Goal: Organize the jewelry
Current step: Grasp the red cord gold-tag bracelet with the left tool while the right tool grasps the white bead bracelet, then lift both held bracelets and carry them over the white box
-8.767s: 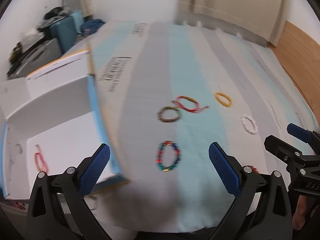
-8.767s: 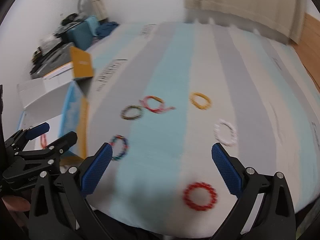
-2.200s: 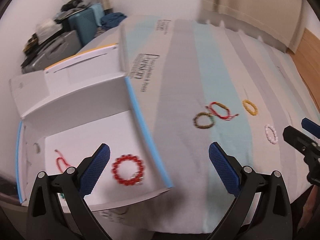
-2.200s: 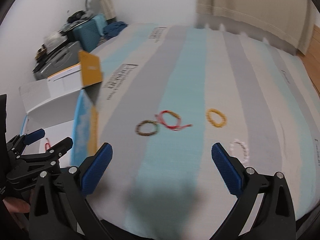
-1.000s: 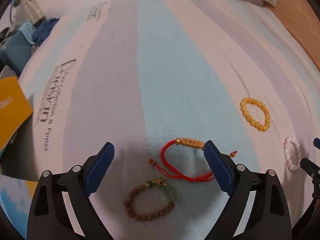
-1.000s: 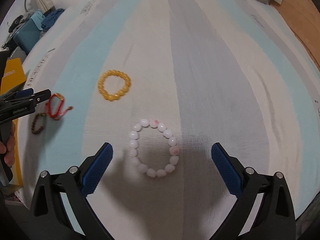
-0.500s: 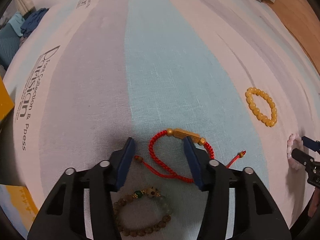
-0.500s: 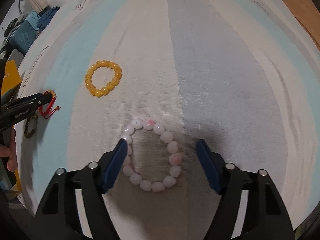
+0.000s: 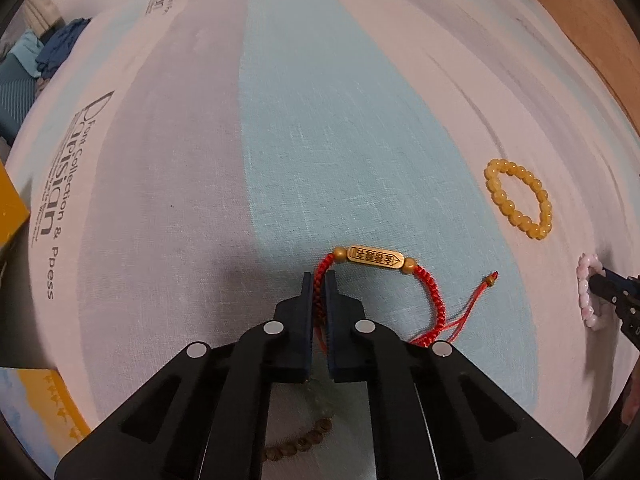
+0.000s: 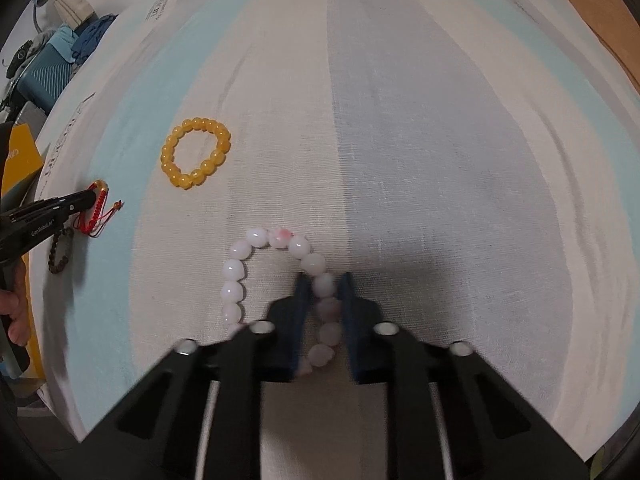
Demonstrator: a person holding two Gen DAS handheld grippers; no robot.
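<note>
My left gripper (image 9: 319, 280) is shut on the left side of a red cord bracelet (image 9: 430, 294) with a gold bar, which lies on the striped cloth. A brown bead bracelet (image 9: 310, 440) lies just under that gripper, partly hidden. My right gripper (image 10: 323, 280) is shut on the right side of a pale pink bead bracelet (image 10: 240, 260) on the cloth. The pink bracelet also shows at the right edge of the left wrist view (image 9: 586, 280). A yellow bead bracelet (image 9: 518, 204) lies free between the two; it also shows in the right wrist view (image 10: 196, 152).
The striped cloth (image 9: 320, 128) covers the work surface. A yellow and blue box edge (image 9: 44, 404) is at the lower left. Luggage and clothes (image 10: 52, 64) stand beyond the cloth's far left. A wooden floor (image 9: 592, 20) is at the upper right.
Both grippers have moved down and forward and closed: the left one onto the red cord bracelet, the right one onto the pink bead bracelet.
</note>
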